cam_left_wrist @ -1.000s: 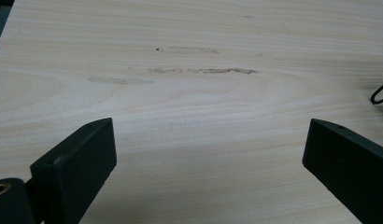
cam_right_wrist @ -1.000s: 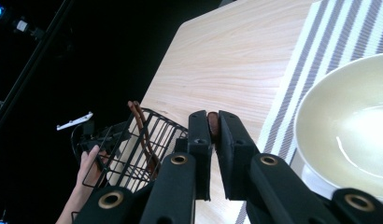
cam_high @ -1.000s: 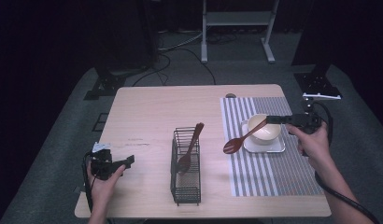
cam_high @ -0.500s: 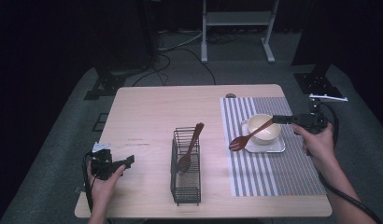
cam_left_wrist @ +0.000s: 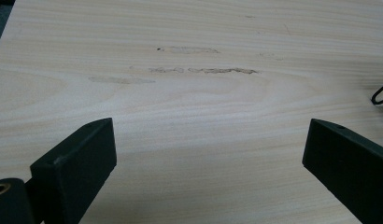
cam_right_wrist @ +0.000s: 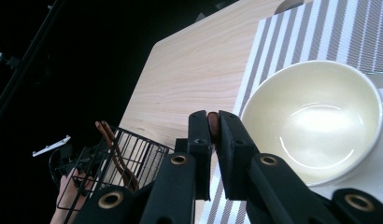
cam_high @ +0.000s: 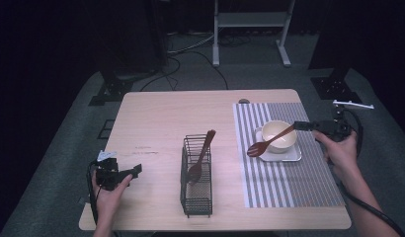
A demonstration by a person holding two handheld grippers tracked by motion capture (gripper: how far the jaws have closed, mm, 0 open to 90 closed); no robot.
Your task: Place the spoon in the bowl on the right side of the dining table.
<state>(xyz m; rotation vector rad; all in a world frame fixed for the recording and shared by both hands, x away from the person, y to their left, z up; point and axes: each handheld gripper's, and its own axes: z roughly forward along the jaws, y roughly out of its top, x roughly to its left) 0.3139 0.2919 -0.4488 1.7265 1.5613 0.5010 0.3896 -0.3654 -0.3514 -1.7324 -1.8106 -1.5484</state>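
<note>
My right gripper [cam_high: 299, 125] is shut on the handle end of a brown wooden spoon [cam_high: 267, 142]. The spoon slants down to the left across a cream bowl [cam_high: 283, 140], its head near the left edge of the white plate [cam_high: 292, 157] under the bowl. In the right gripper view the jaws [cam_right_wrist: 212, 122] pinch the handle just in front of the bowl [cam_right_wrist: 315, 116]. My left gripper [cam_high: 135, 171] rests low over the table's front left with nothing between its fingers. Its jaws stand wide apart in the left gripper view [cam_left_wrist: 208, 154].
A black wire basket [cam_high: 195, 190] stands mid-table with another wooden spoon [cam_high: 201, 157] leaning in it; the basket [cam_right_wrist: 116, 158] also shows in the right gripper view. A grey-and-white striped placemat [cam_high: 289, 185] lies under the plate. Bare wood [cam_high: 156, 123] spreads behind the left gripper.
The right hand has drawn the spoon a little to the right, so its head has come from over the placemat to the plate's left edge. The left gripper has stayed put.
</note>
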